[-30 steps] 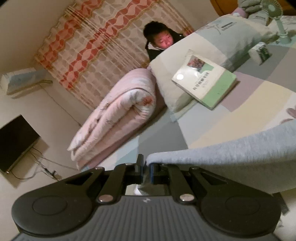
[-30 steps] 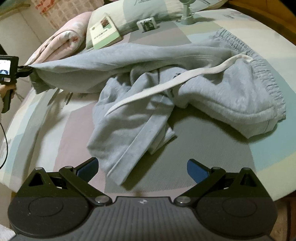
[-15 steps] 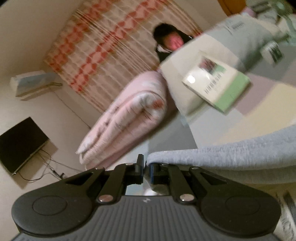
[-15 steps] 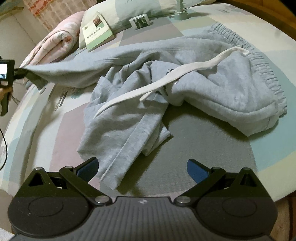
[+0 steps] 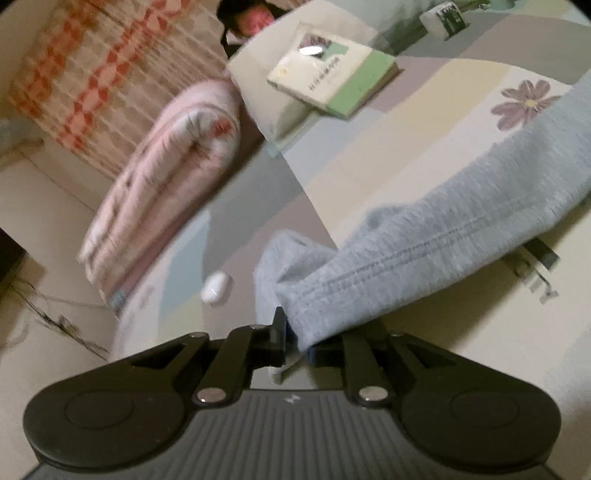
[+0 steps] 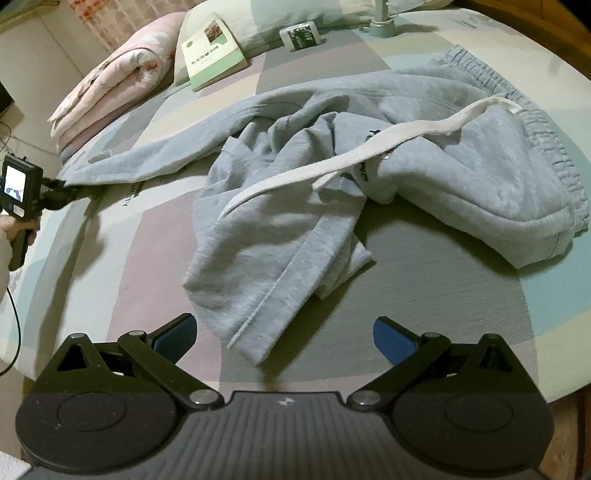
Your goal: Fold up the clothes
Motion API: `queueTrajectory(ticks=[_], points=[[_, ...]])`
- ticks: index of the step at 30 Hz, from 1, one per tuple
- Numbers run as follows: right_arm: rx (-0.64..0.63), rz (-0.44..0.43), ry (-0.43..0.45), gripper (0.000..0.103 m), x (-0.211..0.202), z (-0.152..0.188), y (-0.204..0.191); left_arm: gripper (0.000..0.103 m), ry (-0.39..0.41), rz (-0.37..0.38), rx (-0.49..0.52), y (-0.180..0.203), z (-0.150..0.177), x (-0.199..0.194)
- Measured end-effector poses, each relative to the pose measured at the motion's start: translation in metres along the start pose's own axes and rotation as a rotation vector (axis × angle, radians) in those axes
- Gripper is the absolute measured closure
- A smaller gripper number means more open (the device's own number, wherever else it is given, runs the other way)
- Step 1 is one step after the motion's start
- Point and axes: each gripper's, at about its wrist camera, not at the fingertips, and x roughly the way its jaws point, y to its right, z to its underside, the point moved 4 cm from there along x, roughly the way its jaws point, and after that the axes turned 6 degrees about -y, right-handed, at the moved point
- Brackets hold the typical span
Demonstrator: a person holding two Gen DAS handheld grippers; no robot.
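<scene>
Grey sweatpants (image 6: pixel 424 155) lie crumpled on the patchwork bed sheet (image 6: pixel 424 280), with a white drawstring (image 6: pixel 354 157) across them. One leg is stretched to the left. My left gripper (image 5: pixel 295 341) is shut on that leg's cuff (image 5: pixel 369 273), low over the sheet; it also shows in the right wrist view (image 6: pixel 70 192). The other leg's cuff (image 6: pixel 255 325) lies between the fingers of my right gripper (image 6: pixel 284 336), which is open and empty at the near edge of the bed.
A folded pink quilt (image 6: pixel 110 81) and a pillow with a green book (image 6: pixel 212 51) lie at the far left. A small box (image 6: pixel 301 35) and a fan base (image 6: pixel 382 26) stand at the back. A small white object (image 5: pixel 216 288) lies near the cuff.
My left gripper has lowered the held leg from in the air down onto the sheet and tilted downward. The right gripper has drawn a little closer to the near cuff, still open.
</scene>
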Motion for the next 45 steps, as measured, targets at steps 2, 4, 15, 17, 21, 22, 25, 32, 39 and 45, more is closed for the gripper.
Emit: queueTrajectory(ticks=[2,4,15,17,21,22,25,32,39,45], points=[[-0.005,0.000,-0.001,0.000,-0.001,0.001,-0.002,0.087,0.002,0.027,-0.012,0.000,0.007,-0.003],[-0.010,0.002,-0.006,0.000,-0.001,0.002,-0.003,0.081,0.000,0.053,-0.035,0.000,0.015,-0.009],[-0.013,0.016,-0.049,0.000,0.013,0.015,0.002,0.050,0.061,0.127,-0.070,0.006,0.042,-0.055],[-0.008,0.018,-0.059,0.000,0.016,0.018,0.005,0.050,0.058,0.135,-0.083,0.008,0.046,-0.060],[0.001,0.009,-0.050,0.000,0.020,0.022,0.010,0.046,0.080,0.181,-0.115,0.019,0.053,-0.082],[-0.002,0.007,-0.047,0.000,0.020,0.022,0.010,0.045,0.083,0.183,-0.121,0.024,0.054,-0.088],[-0.011,0.003,-0.035,0.000,0.020,0.023,0.011,0.041,0.103,0.225,-0.125,0.044,0.052,-0.113],[-0.060,0.011,-0.024,0.000,0.021,0.026,0.009,0.032,0.163,0.376,-0.113,0.102,0.042,-0.185],[-0.134,0.004,0.013,0.000,0.020,0.034,0.007,0.028,0.238,0.440,-0.024,0.162,0.019,-0.243],[-0.073,-0.020,0.011,0.000,0.007,0.040,0.018,0.024,0.262,0.484,-0.013,0.197,0.001,-0.274]])
